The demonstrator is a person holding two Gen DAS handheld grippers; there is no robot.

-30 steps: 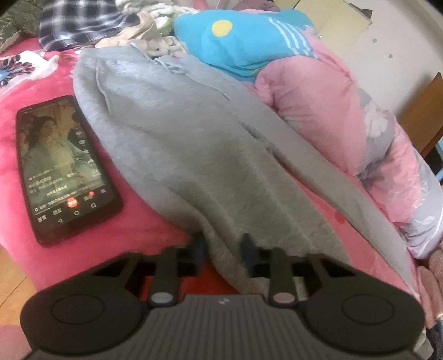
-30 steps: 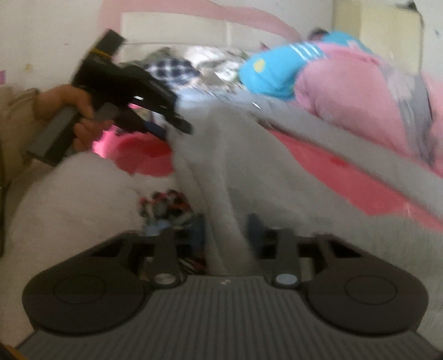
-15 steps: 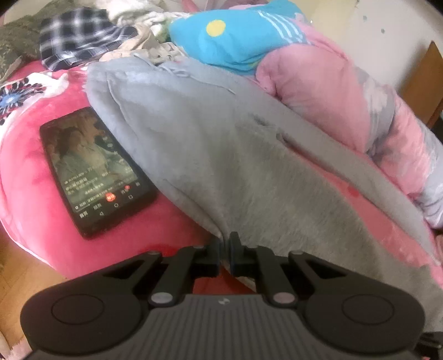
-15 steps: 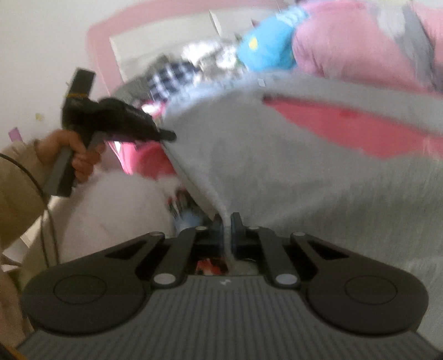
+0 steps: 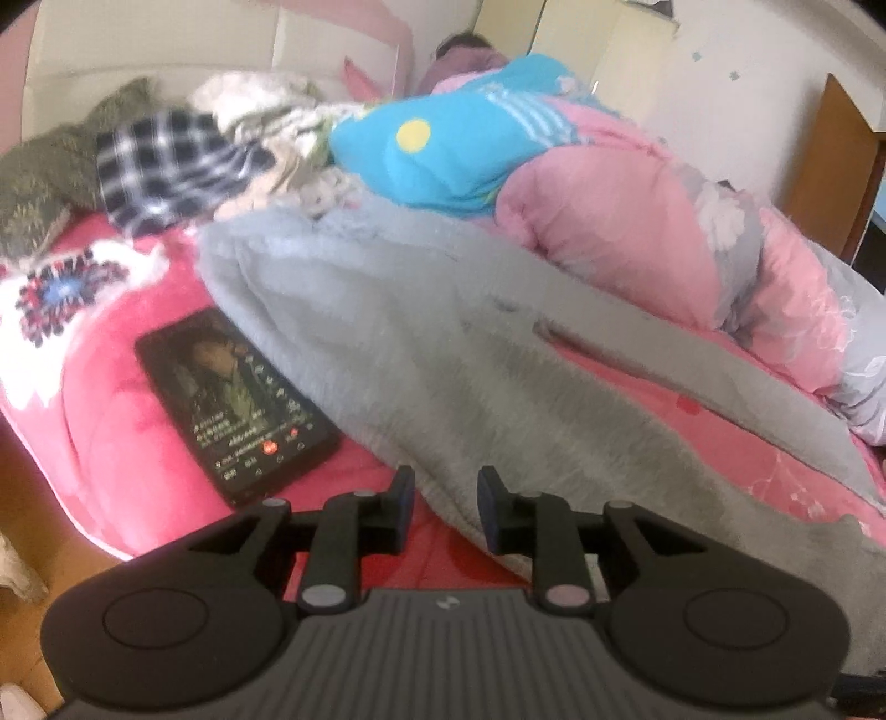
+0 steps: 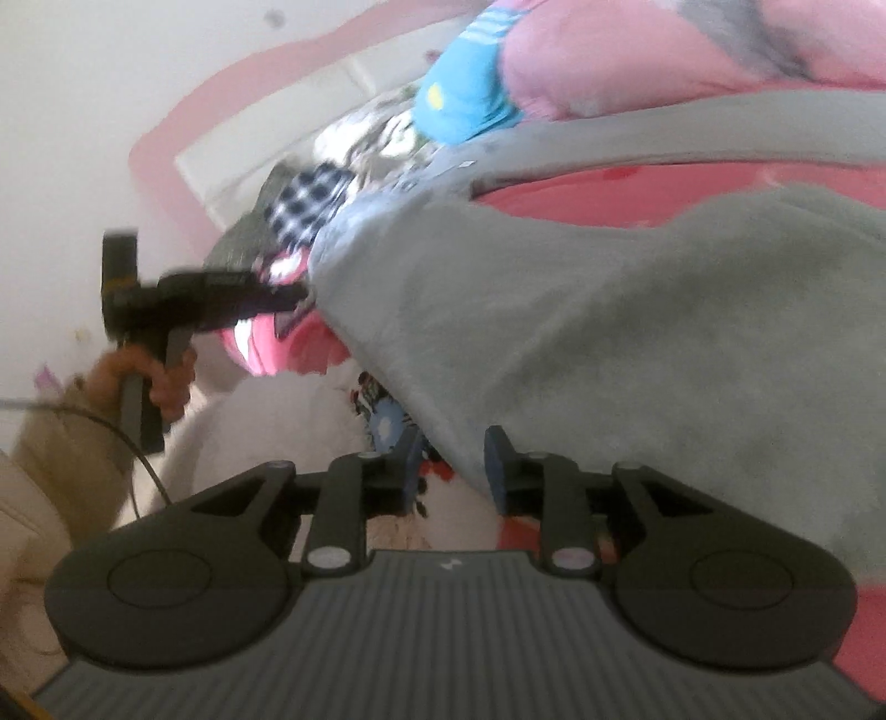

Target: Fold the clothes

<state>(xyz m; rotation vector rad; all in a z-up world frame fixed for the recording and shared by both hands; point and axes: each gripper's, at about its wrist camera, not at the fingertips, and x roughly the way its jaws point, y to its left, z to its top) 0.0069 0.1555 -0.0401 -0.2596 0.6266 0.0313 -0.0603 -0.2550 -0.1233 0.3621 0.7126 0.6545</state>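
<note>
Both my grippers, left [image 5: 444, 501] and right [image 6: 453, 464], have just been opening; the soft grey fleece garment's [image 5: 443, 343] edge lies loose between each pair of parted fingers.

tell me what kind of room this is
Most likely a bedroom: the grey garment lies on a bed with a pink-red cover, a puffy pink quilt is heaped beside it, and loose clothes are piled near the headboard.
</note>
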